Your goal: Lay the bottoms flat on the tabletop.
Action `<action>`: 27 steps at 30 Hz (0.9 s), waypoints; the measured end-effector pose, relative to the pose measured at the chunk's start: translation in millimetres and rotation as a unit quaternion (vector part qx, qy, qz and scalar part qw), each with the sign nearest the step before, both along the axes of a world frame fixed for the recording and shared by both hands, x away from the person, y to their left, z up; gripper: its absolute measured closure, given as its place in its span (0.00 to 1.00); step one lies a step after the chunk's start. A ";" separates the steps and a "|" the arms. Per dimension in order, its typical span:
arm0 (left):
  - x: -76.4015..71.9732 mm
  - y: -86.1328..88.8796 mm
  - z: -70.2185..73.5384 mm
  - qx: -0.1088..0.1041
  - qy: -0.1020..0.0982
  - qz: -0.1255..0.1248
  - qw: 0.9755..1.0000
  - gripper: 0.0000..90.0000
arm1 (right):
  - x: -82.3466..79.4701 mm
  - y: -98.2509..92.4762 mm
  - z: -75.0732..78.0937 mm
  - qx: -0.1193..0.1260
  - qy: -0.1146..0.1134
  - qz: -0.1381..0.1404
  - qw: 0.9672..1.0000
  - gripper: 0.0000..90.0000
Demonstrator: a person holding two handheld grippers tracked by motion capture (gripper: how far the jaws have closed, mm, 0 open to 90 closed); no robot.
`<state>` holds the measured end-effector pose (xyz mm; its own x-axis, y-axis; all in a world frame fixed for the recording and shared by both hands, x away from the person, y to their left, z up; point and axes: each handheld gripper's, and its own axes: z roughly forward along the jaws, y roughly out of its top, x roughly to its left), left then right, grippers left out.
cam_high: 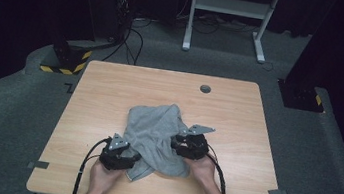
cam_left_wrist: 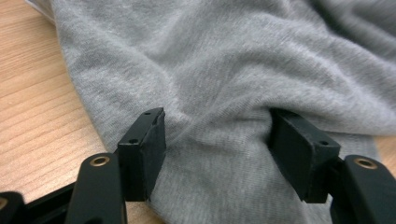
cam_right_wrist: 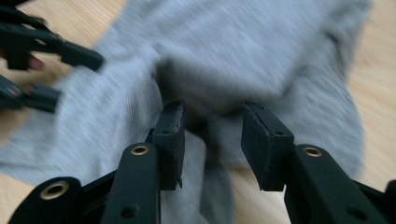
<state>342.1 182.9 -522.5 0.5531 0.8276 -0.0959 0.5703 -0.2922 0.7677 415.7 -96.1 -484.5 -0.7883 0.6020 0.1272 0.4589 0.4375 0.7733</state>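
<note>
Wooden table (cam_high: 238, 111) bears a crumpled, soft grey cloth (cam_high: 155, 130).

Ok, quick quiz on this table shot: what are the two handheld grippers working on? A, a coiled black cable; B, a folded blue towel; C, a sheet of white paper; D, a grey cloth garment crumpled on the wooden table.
D: a crumpled grey knit garment lies on the wooden table, with the left gripper at its near left edge and the right gripper on its right side.
</note>
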 end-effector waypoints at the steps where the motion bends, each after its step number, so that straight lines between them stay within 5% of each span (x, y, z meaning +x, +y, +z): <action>1: -1.5 -1.4 3.3 -0.004 -0.003 -0.006 1.000 0.39 | 0.0 5.4 2.9 0.001 -0.003 0.006 1.000 0.65; 6: -4.5 -15.0 27.8 -0.026 -0.029 -0.045 0.998 0.38 | -2.0 32.5 5.5 -0.021 -0.013 0.023 0.999 0.64; 12: 14.0 -41.1 30.9 0.016 -0.017 -0.061 0.998 0.44 | -1.0 43.2 -4.1 -0.034 0.004 0.024 0.999 0.63; 16: 22.0 -46.9 24.9 0.020 -0.003 -0.066 0.998 0.60 | 0.7 34.5 -7.0 -0.028 0.015 0.018 0.999 0.63; 17: 23.4 -48.7 22.7 0.035 -0.003 -0.066 0.997 0.60 | 0.7 34.5 -7.0 -0.028 0.015 0.018 0.999 0.63; 18: 24.9 -49.4 18.6 0.058 -0.003 -0.065 0.996 0.72 | 0.4 28.6 -7.9 -0.021 0.013 0.015 1.000 0.63; 23: 27.5 -42.5 16.1 0.033 0.009 -0.060 0.998 0.84 | -1.9 14.8 -5.1 -0.011 -0.003 0.000 1.000 0.63; 27: 26.3 -40.1 14.6 0.022 0.006 -0.057 0.998 0.86 | 2.3 -10.8 -9.7 -0.027 -0.004 -0.052 0.998 0.64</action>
<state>368.4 142.8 -507.9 0.6433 0.7626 -0.0673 0.5403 -0.3899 0.7457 418.0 -106.9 -494.2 -0.7222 0.6863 0.0862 0.4976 0.4289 0.7540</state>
